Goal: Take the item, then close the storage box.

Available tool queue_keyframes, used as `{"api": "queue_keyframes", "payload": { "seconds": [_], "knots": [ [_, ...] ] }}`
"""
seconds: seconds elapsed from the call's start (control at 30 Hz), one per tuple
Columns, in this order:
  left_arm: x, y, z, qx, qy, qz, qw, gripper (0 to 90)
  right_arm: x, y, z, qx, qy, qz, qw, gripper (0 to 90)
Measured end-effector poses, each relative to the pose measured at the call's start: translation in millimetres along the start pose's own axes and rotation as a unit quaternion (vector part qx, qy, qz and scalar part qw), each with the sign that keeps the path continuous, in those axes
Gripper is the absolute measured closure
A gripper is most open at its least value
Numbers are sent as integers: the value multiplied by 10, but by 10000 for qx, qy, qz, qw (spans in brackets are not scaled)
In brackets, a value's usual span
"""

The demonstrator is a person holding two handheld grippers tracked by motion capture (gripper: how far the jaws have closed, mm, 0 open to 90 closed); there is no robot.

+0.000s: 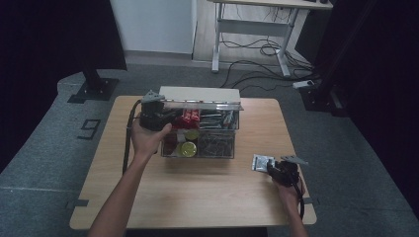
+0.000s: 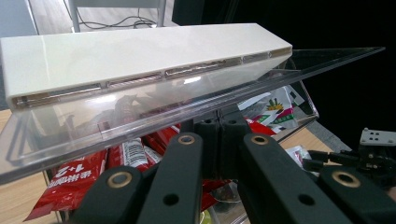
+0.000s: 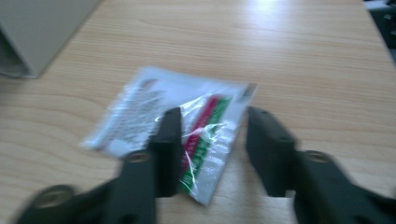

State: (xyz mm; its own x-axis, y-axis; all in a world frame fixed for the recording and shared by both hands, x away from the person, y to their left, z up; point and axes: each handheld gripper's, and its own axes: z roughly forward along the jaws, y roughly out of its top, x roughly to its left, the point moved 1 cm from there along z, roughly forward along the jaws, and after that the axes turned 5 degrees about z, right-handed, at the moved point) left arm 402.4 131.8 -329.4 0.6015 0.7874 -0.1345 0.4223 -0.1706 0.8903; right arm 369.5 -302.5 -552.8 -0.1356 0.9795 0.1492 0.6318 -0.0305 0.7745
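Though not yet gripped, lies flat on the table (image 1: 197,197) at the near right, well apart from the box: a small packet (image 3: 135,107). Clear and crinkly, with grey print on one half and red and green stripes on the other, glossy under the light. Looks thin and limp, so likely to slide or buckle under a careless pinch.

Just above it, the right claw (image 3: 212,121), jaws parted. One jaw sits over the striped half, the other just off the packet's edge, over bare wood. No pad pressing on it yet.

Seems to be the pick-up step, with the packet probably bound for the box. Next move calls for sinking the jaws a little lower, catching the striped edge between them, closing gently, then lifting and carrying far and left.

Farther off, in the middle of the table, the clear box (image 1: 217,145), divided into compartments: red packets (image 2: 70,182) on the far side, round yellow tubs (image 1: 188,148) on the near left. Above it, the lid (image 2: 140,60), swung up and back, white along its far edge. At the box's left end, the left claw (image 2: 219,128), jaws shut together, tips at the lid's clear rim and apparently pinching it to keep the box open.
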Motion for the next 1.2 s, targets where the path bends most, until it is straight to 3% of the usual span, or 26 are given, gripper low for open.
{"api": "queue_keyframes", "payload": {
  "seconds": [0.03,0.1,0.23,0.4,0.43,0.63,1.2],
  "knots": [
    [0,0,0,0,0,0,10000,891,0,0,0,0,0,0,10000,538],
    [0,-1,-3,2,-2,1,10000,893,2,10,-35,-96,-220,15,9997,428],
    [2,-10,-2,-6,-8,-9,10000,897,15,42,-116,-295,-218,61,9993,394],
    [0,-24,-4,-27,2,3,10000,900,42,71,-191,-486,-63,121,9987,401],
    [-4,-30,-8,-17,1,11,10000,900,67,77,-214,-556,101,115,9983,430],
    [-15,-50,-16,-5,-9,38,10000,900,139,83,-230,-580,270,25,9979,447],
    [-34,-122,-124,-93,-84,51,9999,900,138,62,-241,-569,354,87,9977,482]
  ]
}}
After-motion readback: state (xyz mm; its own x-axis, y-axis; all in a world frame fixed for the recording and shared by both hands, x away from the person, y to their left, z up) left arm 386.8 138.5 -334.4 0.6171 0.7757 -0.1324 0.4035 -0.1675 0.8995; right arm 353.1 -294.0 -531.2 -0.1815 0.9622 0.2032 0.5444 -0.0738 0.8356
